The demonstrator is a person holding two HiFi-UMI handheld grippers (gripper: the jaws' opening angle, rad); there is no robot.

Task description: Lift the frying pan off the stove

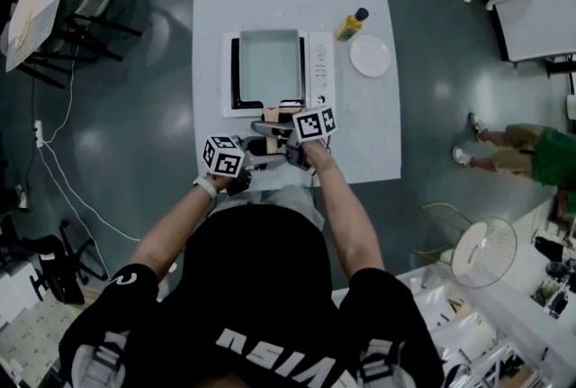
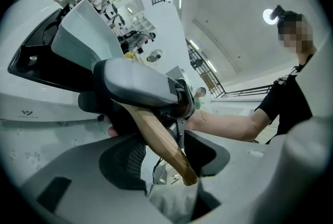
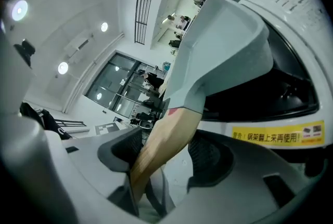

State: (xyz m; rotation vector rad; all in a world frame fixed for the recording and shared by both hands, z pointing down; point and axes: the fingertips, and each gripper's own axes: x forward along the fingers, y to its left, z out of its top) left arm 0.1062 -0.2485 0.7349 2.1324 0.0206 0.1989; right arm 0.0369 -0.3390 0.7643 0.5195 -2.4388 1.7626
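Left hand-held gripper (image 2: 165, 158), right one (image 3: 166, 158): jaws apart

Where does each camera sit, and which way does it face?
Head view: on the person's head, facing steeply down at table, stove and pan; shows both arms, left gripper, right gripper.
Left gripper view: rides that gripper, faces across the wooden handle toward the right forearm and shirt.
Right gripper view: rides that gripper, faces up the handle to pan and stove; no arm shows.
Shared: pan and stove in all three; handle between the jaws in both gripper views.
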